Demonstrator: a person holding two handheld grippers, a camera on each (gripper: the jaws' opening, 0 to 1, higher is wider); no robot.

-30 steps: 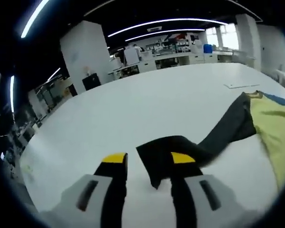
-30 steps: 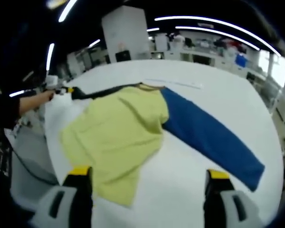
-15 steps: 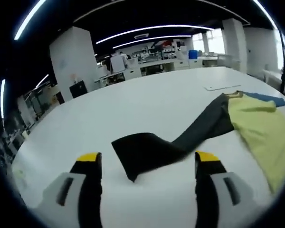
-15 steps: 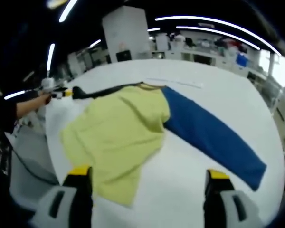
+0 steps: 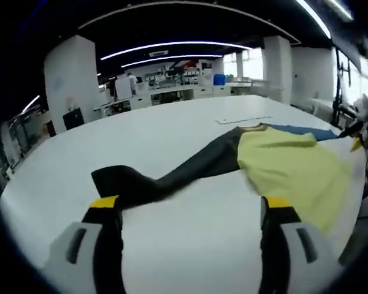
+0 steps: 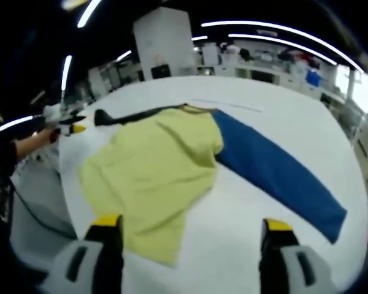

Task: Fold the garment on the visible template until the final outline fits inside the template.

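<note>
Soft matt cloth throughout the garment [image 6: 153, 177]: yellow body [image 5: 288, 168] limp and lightly creased, black sleeve [image 5: 165, 177] dull and rumpled at its end, blue sleeve [image 6: 276, 171] flat and smooth. Smooth white worktop [image 5: 172, 128], faintly sheened under the ceiling lights. Hard plastic on each hand-held gripper [image 5: 187, 229], [image 6: 187, 242]: matt black jaws, yellow tips, pale grey satin housings.

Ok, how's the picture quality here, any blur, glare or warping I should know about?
Left gripper view: fisheye warp curves the white table and ceiling lights; the black sleeve looks soft. Right gripper view: softer overall, the yellow garment body and blue sleeve lack crisp edges, and bright windows wash out the far right.
</note>
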